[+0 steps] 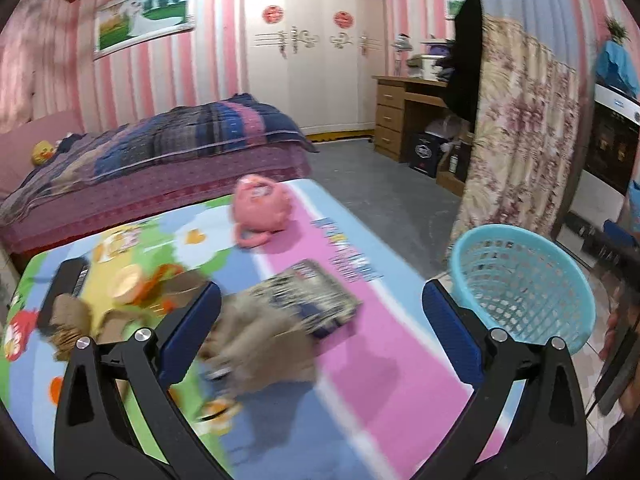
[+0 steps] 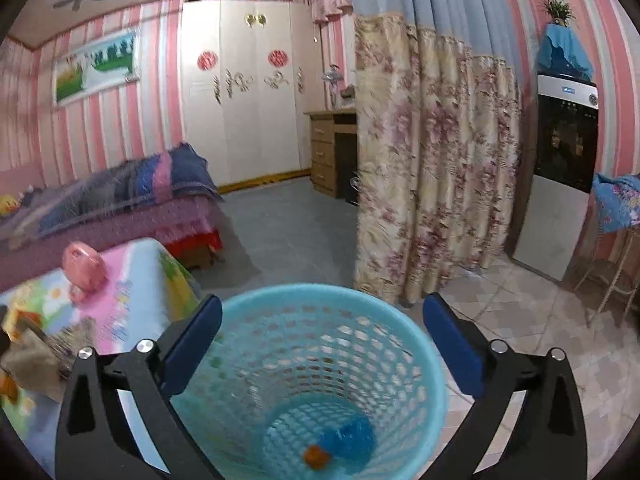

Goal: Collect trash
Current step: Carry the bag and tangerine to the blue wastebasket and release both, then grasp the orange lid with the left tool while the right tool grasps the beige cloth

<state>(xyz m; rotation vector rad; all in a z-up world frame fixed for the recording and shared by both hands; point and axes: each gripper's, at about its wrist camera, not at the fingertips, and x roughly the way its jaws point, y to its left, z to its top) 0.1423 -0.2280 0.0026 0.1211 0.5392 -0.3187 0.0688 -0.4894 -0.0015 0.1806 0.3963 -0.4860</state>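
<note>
Both grippers, left and right, gape empty; some trash already lies in the basket, brown scraps remain on the near table.

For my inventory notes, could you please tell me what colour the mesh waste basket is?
The waste basket is light blue, clearest in the right wrist view.

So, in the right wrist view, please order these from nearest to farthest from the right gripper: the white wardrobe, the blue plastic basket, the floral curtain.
1. Blue plastic basket: directly below the right gripper, between its open jaws.
2. Floral curtain: beyond the basket, to the right.
3. White wardrobe: against the far wall, left of centre.
</note>
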